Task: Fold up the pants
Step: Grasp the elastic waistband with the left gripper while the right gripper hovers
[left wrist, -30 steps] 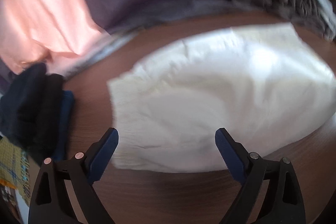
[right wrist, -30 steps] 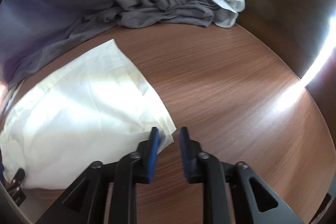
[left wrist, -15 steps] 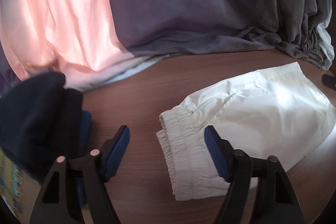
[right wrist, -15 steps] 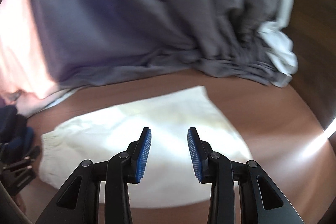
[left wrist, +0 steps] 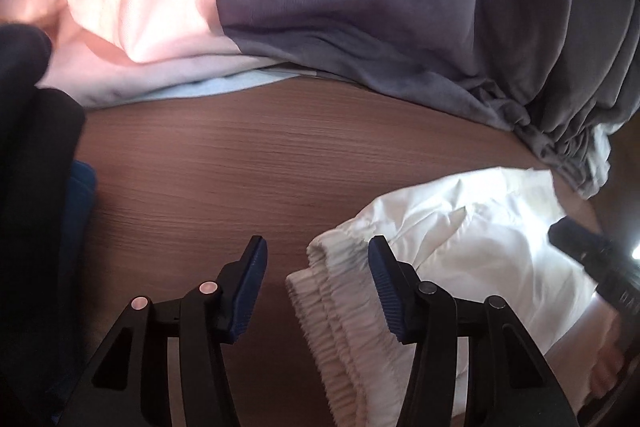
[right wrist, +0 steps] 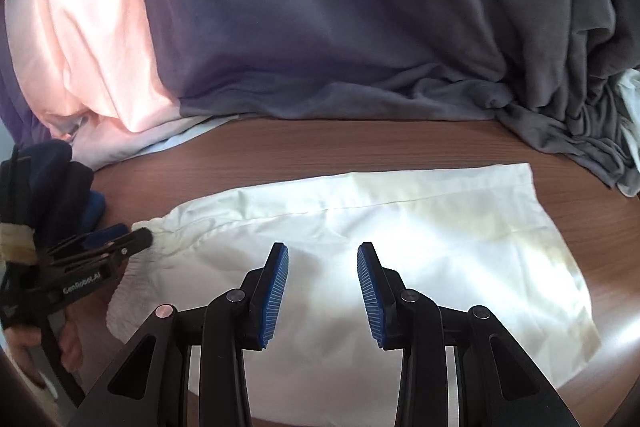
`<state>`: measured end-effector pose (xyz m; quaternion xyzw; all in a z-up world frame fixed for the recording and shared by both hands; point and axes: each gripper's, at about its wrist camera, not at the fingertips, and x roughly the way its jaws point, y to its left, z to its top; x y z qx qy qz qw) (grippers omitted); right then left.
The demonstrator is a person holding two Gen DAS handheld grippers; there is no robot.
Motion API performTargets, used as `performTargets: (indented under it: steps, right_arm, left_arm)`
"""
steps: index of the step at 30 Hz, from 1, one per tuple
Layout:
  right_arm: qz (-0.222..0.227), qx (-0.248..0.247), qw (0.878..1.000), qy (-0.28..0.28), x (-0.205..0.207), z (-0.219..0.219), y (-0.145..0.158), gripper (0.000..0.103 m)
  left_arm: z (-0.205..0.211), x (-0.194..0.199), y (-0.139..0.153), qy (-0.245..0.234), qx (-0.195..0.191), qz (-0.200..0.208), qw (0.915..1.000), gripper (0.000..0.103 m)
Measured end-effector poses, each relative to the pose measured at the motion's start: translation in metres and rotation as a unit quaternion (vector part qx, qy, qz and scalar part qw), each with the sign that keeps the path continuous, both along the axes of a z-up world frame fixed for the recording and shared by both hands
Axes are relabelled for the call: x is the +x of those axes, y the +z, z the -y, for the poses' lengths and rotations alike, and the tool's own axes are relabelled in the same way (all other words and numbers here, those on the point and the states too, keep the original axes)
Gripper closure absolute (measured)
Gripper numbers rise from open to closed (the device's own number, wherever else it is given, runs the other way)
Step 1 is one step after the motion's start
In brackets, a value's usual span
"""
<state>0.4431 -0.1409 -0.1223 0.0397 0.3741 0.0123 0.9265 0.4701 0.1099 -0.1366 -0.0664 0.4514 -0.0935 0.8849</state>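
White pants [right wrist: 400,247] lie flat on the brown wooden table [left wrist: 240,167], with the elastic waistband [left wrist: 332,299] to the left and the hem to the right. My left gripper [left wrist: 316,283] is at the waistband corner and its jaws are closing. The gathered edge lies between them, by the right pad, while the left pad stands clear of the cloth. In the right wrist view the left gripper [right wrist: 132,241] has its tip at the waistband. My right gripper [right wrist: 322,287] hovers over the middle of the pants, jaws apart, with no cloth pinched.
A large grey-purple cloth pile [right wrist: 360,27] and a pink cloth [right wrist: 92,47] fill the back of the table. Dark navy clothes [left wrist: 32,187] are stacked at the left. A white garment [right wrist: 630,95] peeks out at the far right. Bare wood lies left of the waistband.
Both views swung left. The left gripper's jaws narrowed and now straddle the waistband corner. The right gripper left the hem corner, opened a little and now sits over the pants' middle.
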Motion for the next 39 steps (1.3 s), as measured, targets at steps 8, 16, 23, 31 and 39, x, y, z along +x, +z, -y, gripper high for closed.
performTargets:
  steps: [8, 16, 23, 31, 39]
  right_arm:
    - [-0.008, -0.008, 1.0, 0.015, 0.006, -0.014, -0.006, 0.067]
    - [-0.016, -0.004, 1.0, 0.017, 0.003, -0.014, -0.008, 0.067]
    - [-0.011, 0.003, 1.0, 0.019, 0.001, -0.011, -0.006, 0.067]
    - [-0.017, 0.003, 1.0, 0.02, 0.002, -0.011, -0.008, 0.067]
    - [-0.029, -0.003, 1.0, -0.003, 0.001, -0.002, -0.013, 0.067]
  left_arm:
    - [-0.007, 0.014, -0.011, -0.014, -0.064, -0.02, 0.9977, 0.06]
    - [0.003, 0.012, -0.007, -0.038, -0.044, -0.002, 0.9983, 0.074]
    - [0.013, -0.005, 0.023, -0.009, 0.0, -0.019, 0.9998, 0.085]
    - [0.0, -0.017, 0.03, 0.047, 0.01, -0.085, 0.9952, 0.085]
    - [-0.004, -0.042, 0.035, 0.065, 0.0, -0.102, 0.9927, 0.086]
